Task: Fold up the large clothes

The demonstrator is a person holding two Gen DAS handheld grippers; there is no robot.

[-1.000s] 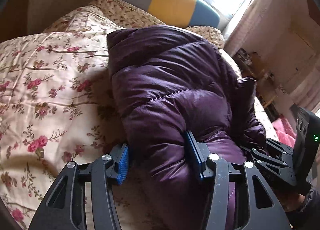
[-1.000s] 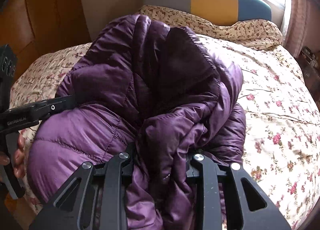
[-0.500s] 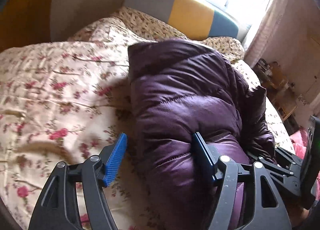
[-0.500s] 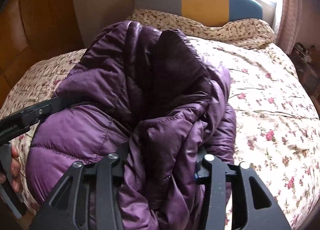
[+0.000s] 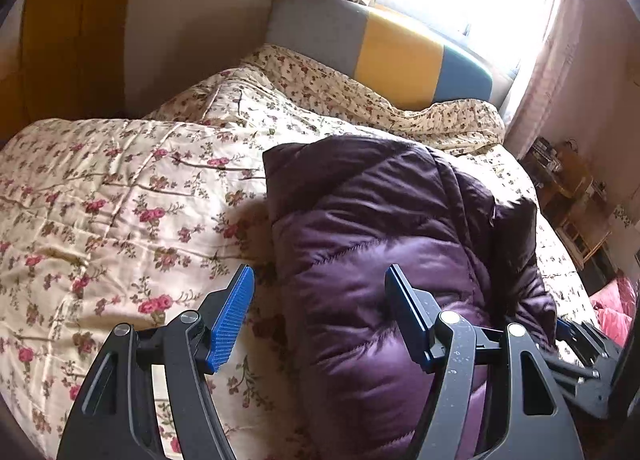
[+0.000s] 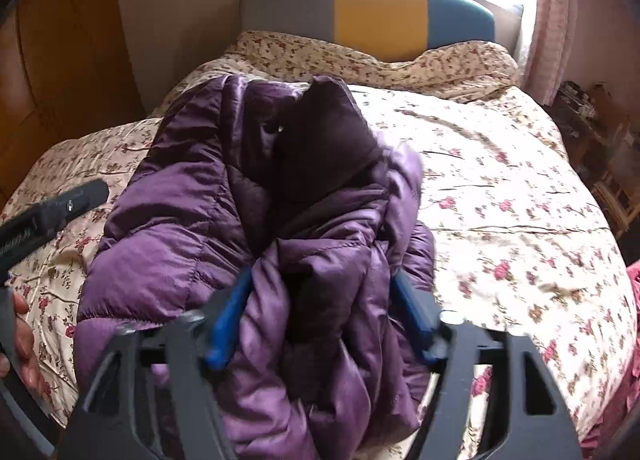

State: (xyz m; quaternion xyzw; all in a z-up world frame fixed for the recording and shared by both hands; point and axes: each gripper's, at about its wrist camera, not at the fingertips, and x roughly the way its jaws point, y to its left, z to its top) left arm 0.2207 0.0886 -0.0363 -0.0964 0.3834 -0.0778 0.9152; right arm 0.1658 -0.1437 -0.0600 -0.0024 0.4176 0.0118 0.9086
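Observation:
A purple puffer jacket (image 5: 384,244) lies folded into a thick bundle on the floral quilt (image 5: 112,220). My left gripper (image 5: 320,316) is open above its near left edge, the blue pads apart and holding nothing. In the right wrist view the jacket (image 6: 180,228) fills the middle, with its dark lining (image 6: 324,140) showing on top. My right gripper (image 6: 320,316) is open around a bunched fold of the jacket, the pads wide apart. The left gripper's finger (image 6: 52,208) shows at the left edge.
The bed has a grey, yellow and blue headboard (image 6: 372,8) under a bright window. A wooden wardrobe (image 5: 60,32) stands on the left. A cluttered wooden stand (image 5: 568,176) and pink fabric (image 5: 616,304) lie to the right of the bed.
Both grippers have opened and pulled back from the jacket. The left pads, first pressed into the jacket's edge, now stand clear of it. The bundle has settled on the quilt.

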